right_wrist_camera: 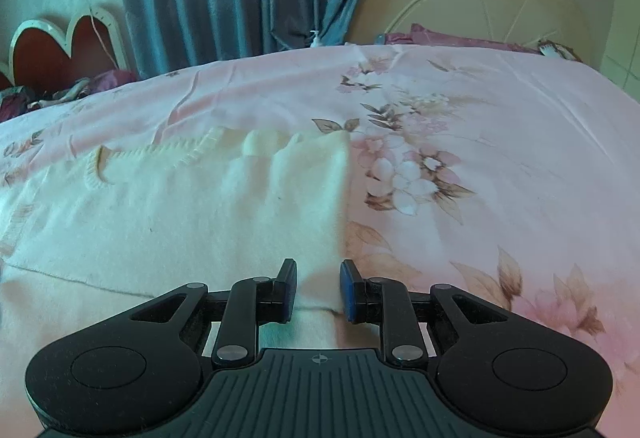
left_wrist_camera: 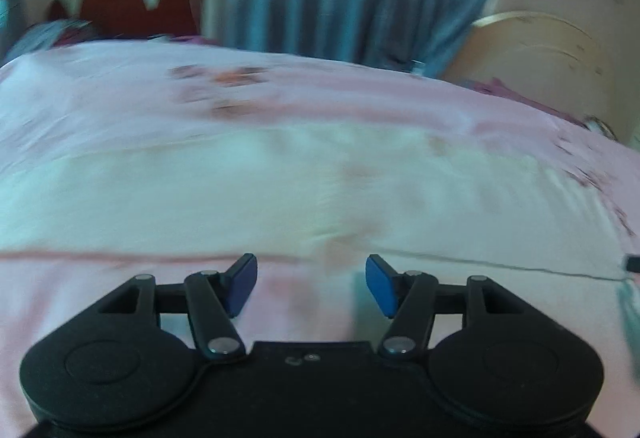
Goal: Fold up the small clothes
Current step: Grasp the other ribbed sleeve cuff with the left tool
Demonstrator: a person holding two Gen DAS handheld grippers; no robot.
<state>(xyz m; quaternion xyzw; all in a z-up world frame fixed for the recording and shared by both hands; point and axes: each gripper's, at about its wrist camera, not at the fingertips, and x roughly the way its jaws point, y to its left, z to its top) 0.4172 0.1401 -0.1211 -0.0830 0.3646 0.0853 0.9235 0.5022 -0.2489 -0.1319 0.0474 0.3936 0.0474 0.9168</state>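
Right tongs [right_wrist_camera: 318,290] hover parted over the near right corner of the cream garment [right_wrist_camera: 180,222]; left tongs [left_wrist_camera: 311,284] gape wide over pink sheet.

From my seat, the risk on the right is pinching the bed sheet [right_wrist_camera: 480,110] along with the garment, since the garment's right edge runs just between the pads and both cloths lie flat together; closing too low would lift both. On the left, the view is smeared by motion, so I may misjudge the hem and close on nothing, or on sheet alone. The garment lies spread on the bed, knit collar toward the far side, its right edge running away from my right tongs; in the left view it shows as a pale band just beyond the parted pads, neither pad touching it as far as I can tell.
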